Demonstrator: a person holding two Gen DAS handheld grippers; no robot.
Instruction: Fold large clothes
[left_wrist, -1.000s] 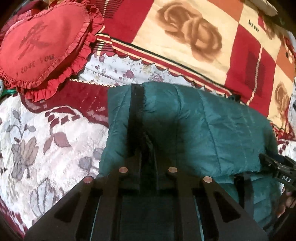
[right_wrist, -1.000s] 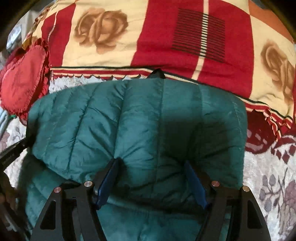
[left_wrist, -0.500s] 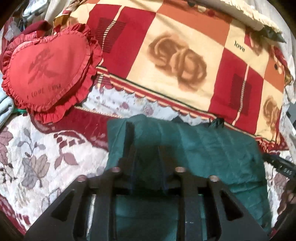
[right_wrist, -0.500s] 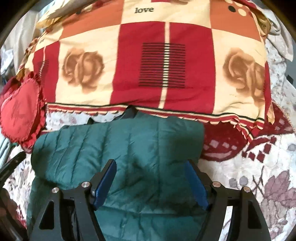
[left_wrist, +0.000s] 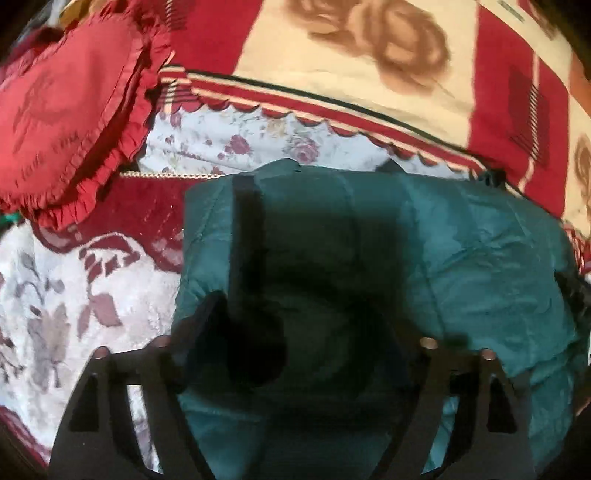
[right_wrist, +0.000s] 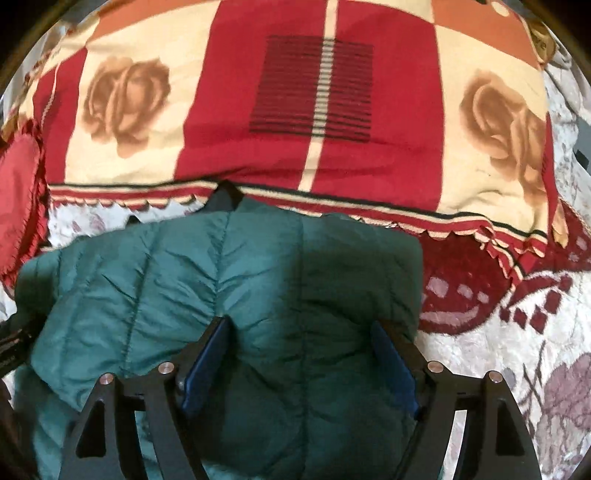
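A dark green quilted puffer jacket (left_wrist: 461, 258) lies folded on the bed, with a black zipper band (left_wrist: 245, 236) running along its left part. It also fills the lower middle of the right wrist view (right_wrist: 177, 280). My left gripper (left_wrist: 295, 332) is open, its fingers spread wide over the jacket's near edge in deep shadow. My right gripper (right_wrist: 303, 347) is open, its blue pads (right_wrist: 207, 354) standing apart on either side of a puffed part of the jacket.
A red, cream and orange rose-print blanket (right_wrist: 314, 92) lies just behind the jacket. A red heart-shaped frilled pillow (left_wrist: 62, 110) sits at the far left. The floral bedspread (right_wrist: 517, 350) shows on both sides of the jacket.
Both grippers dropped back down close to the jacket after a brief lift. The left gripper's fingers have spread from close together to wide apart.
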